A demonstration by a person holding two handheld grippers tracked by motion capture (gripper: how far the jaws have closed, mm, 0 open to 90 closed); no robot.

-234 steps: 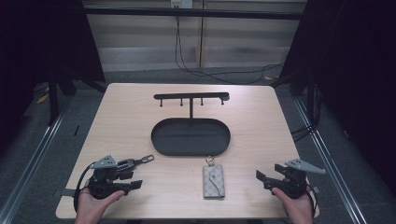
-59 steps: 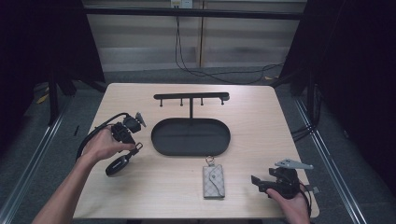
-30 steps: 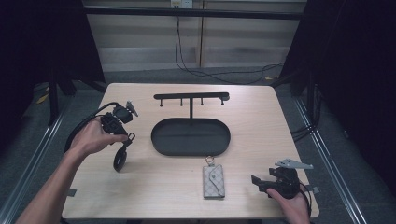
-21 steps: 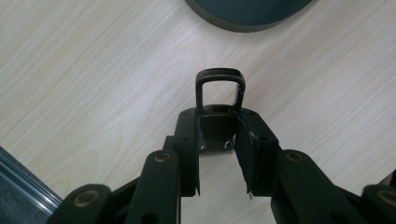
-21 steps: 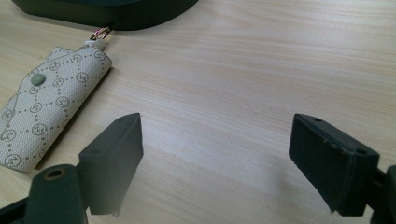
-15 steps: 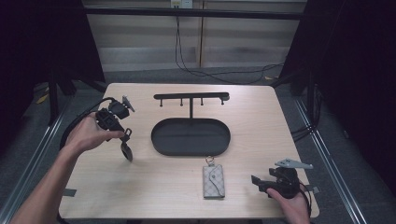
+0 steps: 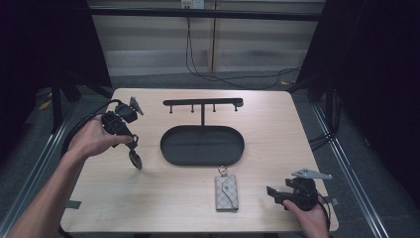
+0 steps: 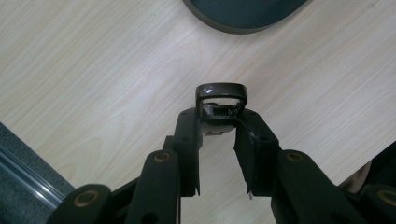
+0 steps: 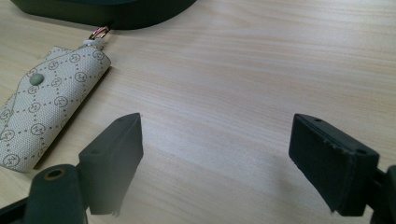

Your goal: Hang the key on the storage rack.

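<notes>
Black key fob (image 8: pixel 220 103), rounded w/ a loop end, sits pinched between the left gripper's (image 8: pixel 219 122) jaws; loop pokes out past the tips. From the high view the left gripper (image 7: pixel 132 148) is lifted over the left part of the light wood table (image 7: pixel 277 124), jaws pointing down toward the near side, fob (image 7: pixel 134 159) hanging at the tips above the tabletop, just left of the dark oval tray (image 7: pixel 202 145). Left hand (image 7: pixel 94 139) wraps the gripper body, cable loops off past the left table edge.

Tray is the base of a black T-shaped rack (image 7: pixel 203 103) w/ small pegs under its bar, standing at the far side of the tray, mid-table. In the left gripper view a curved piece of tray rim (image 8: pixel 243 14) shows at the top, apart from the fob, bare wood between.

Patterned beige key pouch (image 7: pixel 226 192) lies flat on the near side, its ring touching or almost touching the tray's near rim. Right gripper (image 7: pixel 277 194) rests low at the near right corner, held by the right hand (image 7: pixel 312 220), jaws spread wide w/ nothing between. In the right gripper view the pouch (image 9: pixel 42 121) lies left of the left jaw, snap button and ring (image 9: pixel 99 32) visible, tray edge (image 9: pixel 116 14) at the top.

Nothing lies between fob and tray.
</notes>
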